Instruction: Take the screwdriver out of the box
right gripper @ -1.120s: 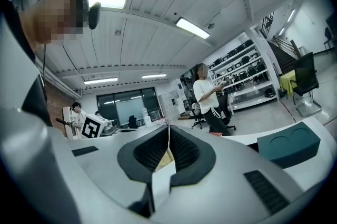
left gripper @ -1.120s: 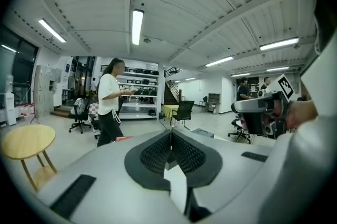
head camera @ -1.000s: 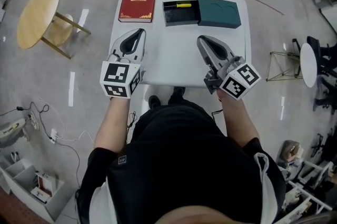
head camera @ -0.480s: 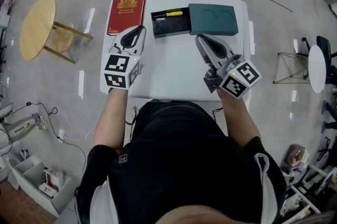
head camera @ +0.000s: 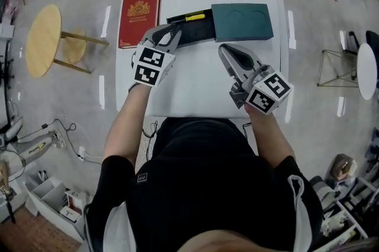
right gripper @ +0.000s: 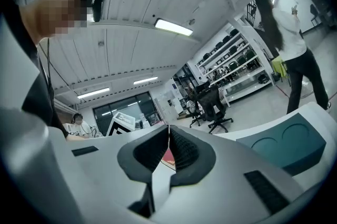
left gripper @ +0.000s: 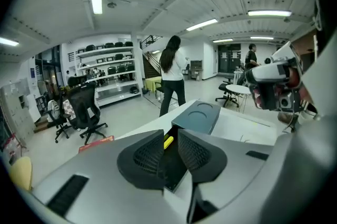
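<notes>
As empty left tongs [head camera: 173,32] open, screwdriver [head camera: 193,17] lies boxed.

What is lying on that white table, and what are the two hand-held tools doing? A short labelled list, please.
Table: white, bare in front
Book: red, far left
Box: dark, open, beside the book
Screwdriver: yellow handle, inside the box
Cover: teal, right of the box
Left gripper: fingers just been opening, nothing between them, at the box
Right gripper: fingers shut, empty
</notes>
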`<state>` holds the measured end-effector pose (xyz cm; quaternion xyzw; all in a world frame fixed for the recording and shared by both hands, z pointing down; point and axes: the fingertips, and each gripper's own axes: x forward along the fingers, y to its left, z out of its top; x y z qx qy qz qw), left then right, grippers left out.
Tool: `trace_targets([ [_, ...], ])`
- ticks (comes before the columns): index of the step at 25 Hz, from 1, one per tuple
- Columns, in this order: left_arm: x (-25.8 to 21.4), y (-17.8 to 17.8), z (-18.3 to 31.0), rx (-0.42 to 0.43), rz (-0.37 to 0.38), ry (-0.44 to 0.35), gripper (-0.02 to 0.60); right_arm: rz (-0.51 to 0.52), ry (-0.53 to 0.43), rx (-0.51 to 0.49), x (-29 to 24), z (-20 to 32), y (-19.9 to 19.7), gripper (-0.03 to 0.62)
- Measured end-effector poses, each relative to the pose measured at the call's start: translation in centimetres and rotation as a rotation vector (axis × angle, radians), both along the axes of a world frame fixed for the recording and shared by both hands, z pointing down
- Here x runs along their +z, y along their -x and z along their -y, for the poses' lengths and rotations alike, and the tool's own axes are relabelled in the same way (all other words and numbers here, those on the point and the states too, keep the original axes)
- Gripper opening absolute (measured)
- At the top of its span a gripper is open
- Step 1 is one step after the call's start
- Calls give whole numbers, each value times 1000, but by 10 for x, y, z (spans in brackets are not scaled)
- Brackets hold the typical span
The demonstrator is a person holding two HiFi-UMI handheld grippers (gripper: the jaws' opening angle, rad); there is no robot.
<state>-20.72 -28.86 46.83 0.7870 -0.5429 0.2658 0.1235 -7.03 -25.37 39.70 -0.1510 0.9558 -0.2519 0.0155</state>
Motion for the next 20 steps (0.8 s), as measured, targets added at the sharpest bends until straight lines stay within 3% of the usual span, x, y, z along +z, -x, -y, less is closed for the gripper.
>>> trace_targets([
  [4,34,-6,23,82,36,80,144,-23,22,28,10,9,1,31],
  [13,105,-14,64,235,160,219,147,-58,74,96,36,38,-2,31],
  [20,147,-16,79,292,259,322,175,-67,108,133,52,47,-12,31],
])
